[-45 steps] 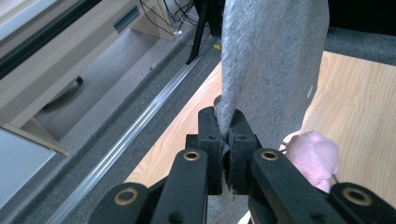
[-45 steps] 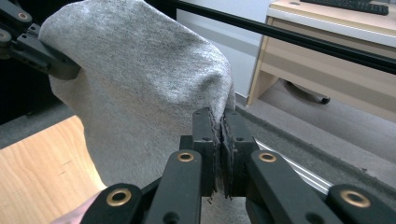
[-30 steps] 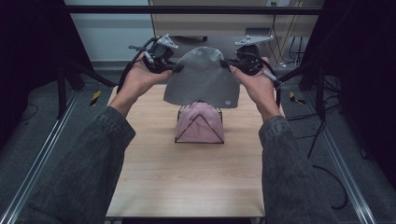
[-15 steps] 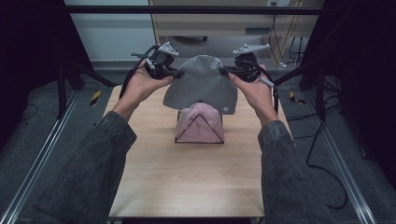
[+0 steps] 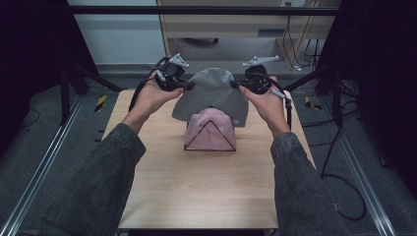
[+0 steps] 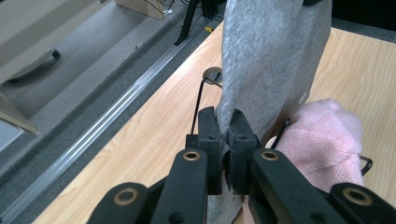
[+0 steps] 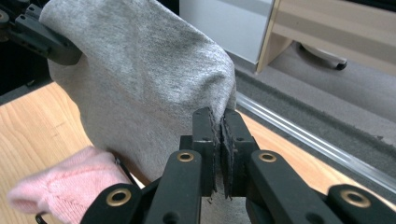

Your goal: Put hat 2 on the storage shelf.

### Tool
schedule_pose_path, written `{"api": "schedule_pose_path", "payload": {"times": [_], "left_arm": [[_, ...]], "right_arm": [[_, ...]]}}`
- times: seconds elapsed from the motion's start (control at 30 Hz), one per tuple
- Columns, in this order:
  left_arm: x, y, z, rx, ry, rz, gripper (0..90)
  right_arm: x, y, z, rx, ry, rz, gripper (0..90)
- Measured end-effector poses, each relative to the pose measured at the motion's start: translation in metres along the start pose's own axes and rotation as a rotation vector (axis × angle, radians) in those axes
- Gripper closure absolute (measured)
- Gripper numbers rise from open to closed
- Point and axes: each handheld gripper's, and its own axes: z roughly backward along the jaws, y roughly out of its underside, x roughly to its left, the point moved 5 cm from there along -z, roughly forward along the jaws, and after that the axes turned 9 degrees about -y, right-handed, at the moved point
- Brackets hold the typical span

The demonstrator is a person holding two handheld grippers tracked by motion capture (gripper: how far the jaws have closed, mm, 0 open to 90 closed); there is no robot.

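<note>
left gripper (image 6: 225,135), right gripper (image 7: 219,135): each pinching grey beanie (image 5: 211,96) edge | limp, seemingly overlapping pink beanie (image 5: 210,129)

A pale wooden table (image 5: 196,191) stands on grey carpet (image 5: 44,142), with metal rails (image 5: 42,184) running along the floor on both sides of it. Past the tongs, at the far end of the room, stands a light wooden cabinet (image 5: 221,24) next to a white panel (image 5: 118,37). Black cables (image 5: 339,162) trail over the floor to the right, and more hang by the cabinet (near its right end). Dark curtains (image 5: 29,59) close in both sides. A black bar (image 5: 206,10) crosses overhead. The light is even and dim.
</note>
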Motion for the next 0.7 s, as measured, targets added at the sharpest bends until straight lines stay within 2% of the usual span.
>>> {"api": "schedule_pose_path", "payload": {"times": [0.23,0.5,0.7], "left_arm": [[-0.006,0.019,-0.013,0.017,0.014,0.022,86.6],[-0.011,0.041,-0.022,0.052,-0.004,0.018,86.6],[-0.016,0.057,-0.033,0.073,0.01,0.035,86.5]], "right_arm": [[0.0,0.02,-0.015,0.042,-0.007,-0.013,85.9],[0.01,0.035,-0.029,0.081,-0.02,-0.014,85.8],[0.013,0.044,-0.035,0.112,-0.02,-0.016,85.7]]}}
